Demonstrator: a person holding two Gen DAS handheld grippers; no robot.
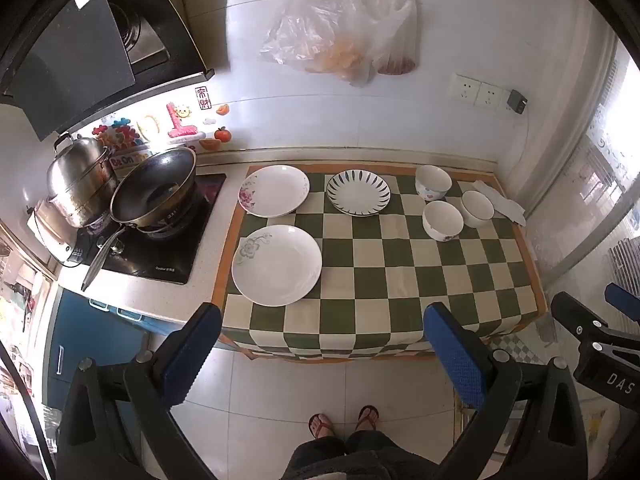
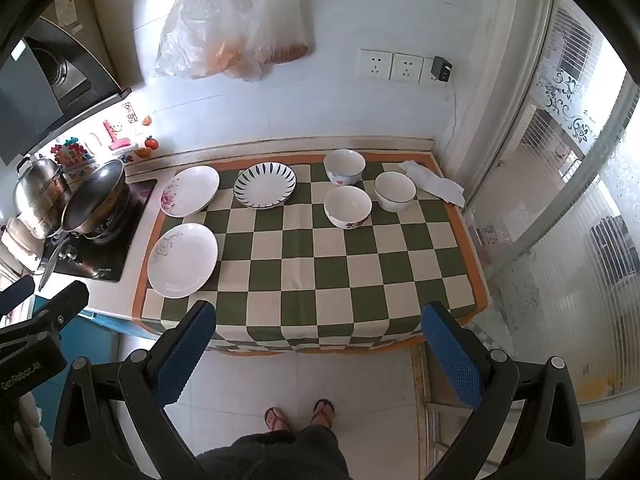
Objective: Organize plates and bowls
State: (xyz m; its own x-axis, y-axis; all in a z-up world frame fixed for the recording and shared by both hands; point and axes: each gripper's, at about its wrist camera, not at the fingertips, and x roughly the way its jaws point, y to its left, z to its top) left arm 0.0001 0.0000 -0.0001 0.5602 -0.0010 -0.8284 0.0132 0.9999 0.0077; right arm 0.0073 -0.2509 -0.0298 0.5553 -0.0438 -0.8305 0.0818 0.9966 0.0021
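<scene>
The table [image 1: 496, 280] wears a green-checked cloth. On it, at 9 o'clock, lies the grey-flowered plate [image 1: 277, 265]; at 10 the pink-flowered plate [image 1: 274, 191]; at 12 the striped plate [image 1: 358, 192]. Toward 2 o'clock, three bowls cluster: the heart-marked bowl [image 1: 433, 182], the flower-sided bowl [image 1: 443, 221] and the dark-rimmed bowl [image 1: 477, 209]. Both the left gripper [image 1: 322, 350] and right gripper [image 2: 316, 346] hover short of the table's near edge, fingers spread wide, holding nothing.

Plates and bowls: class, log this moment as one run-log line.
stage: start | left gripper: open, empty | right gripper: open, empty | plates: three, unstacked | bowls: three, unstacked | checkered cloth
</scene>
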